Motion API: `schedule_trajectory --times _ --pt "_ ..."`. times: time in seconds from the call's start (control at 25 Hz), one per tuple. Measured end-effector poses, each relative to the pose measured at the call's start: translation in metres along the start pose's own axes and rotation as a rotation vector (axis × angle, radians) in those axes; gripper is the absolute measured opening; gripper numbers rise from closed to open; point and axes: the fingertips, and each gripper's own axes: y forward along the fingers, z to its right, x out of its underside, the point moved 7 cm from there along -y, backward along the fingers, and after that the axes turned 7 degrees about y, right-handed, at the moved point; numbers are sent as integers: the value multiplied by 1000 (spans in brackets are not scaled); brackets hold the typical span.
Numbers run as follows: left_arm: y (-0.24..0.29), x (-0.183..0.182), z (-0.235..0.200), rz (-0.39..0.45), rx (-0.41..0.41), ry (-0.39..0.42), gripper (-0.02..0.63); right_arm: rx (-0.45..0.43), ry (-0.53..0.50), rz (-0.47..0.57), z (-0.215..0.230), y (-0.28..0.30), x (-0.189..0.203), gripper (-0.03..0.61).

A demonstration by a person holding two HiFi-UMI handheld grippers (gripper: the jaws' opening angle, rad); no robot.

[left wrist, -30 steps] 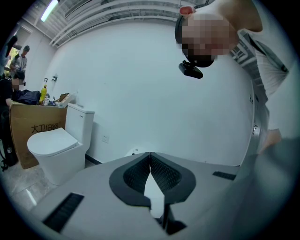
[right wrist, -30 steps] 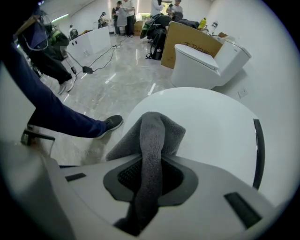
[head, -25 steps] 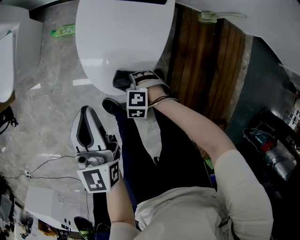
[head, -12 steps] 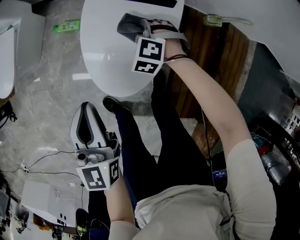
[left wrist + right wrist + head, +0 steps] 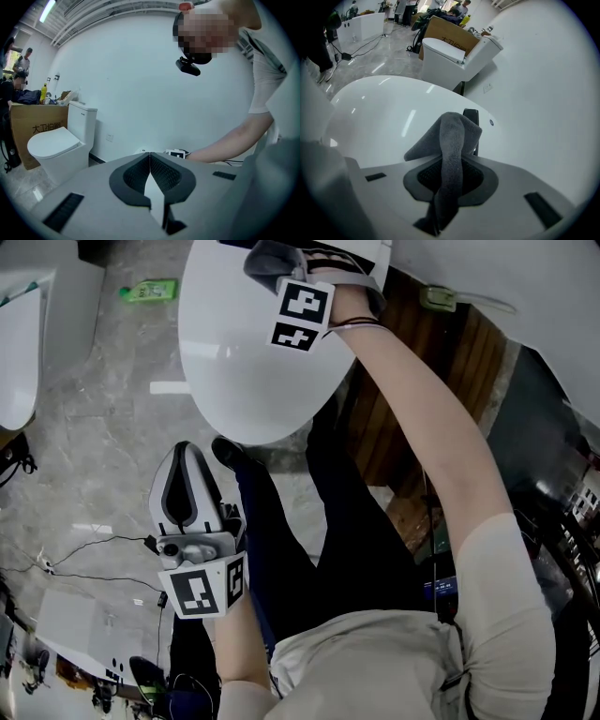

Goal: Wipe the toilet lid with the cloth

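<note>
The white toilet lid [image 5: 244, 371] lies closed at the top middle of the head view. My right gripper [image 5: 281, 268] is at its far end, close to the hinge, shut on a grey cloth [image 5: 265, 256]. In the right gripper view the cloth [image 5: 452, 136] stands folded up between the jaws and hangs over the glossy lid [image 5: 379, 112]. My left gripper [image 5: 186, 452] hangs low at the left over the floor, away from the lid. Its jaws are shut with nothing in them, the pads meeting in the left gripper view [image 5: 150, 157].
A green bottle [image 5: 150, 290] lies on the marble floor left of the toilet. A second toilet [image 5: 56, 145] and a cardboard box [image 5: 30, 131] stand further left. Cables [image 5: 84, 563] trail on the floor. A dark wooden panel [image 5: 412, 381] is right of the lid.
My right gripper has carried the cloth across the lid from its near front edge to the far end by the hinge. The left gripper has stayed about where it was.
</note>
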Motion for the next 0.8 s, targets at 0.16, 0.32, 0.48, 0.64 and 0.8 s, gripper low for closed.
schedule_trajectory --times 0.16,0.32,0.48,0.64,0.8 --pt "1 -2 -4 -9 2 22 15 -4 2 -22 5 16 -3 72" --pt "2 -1 -14 -10 -17 11 15 24 -20 -42 4 29 -4 72" --pt "2 4 -19 -7 -16 -5 15 79 -41 -30 -10 30 -4 71" --pt "1 7 -22 -7 -9 -7 15 48 17 -39 -21 25 -8 71" --pt "-3 11 -21 -4 7 0 15 34 13 -30 -45 14 -10 69"
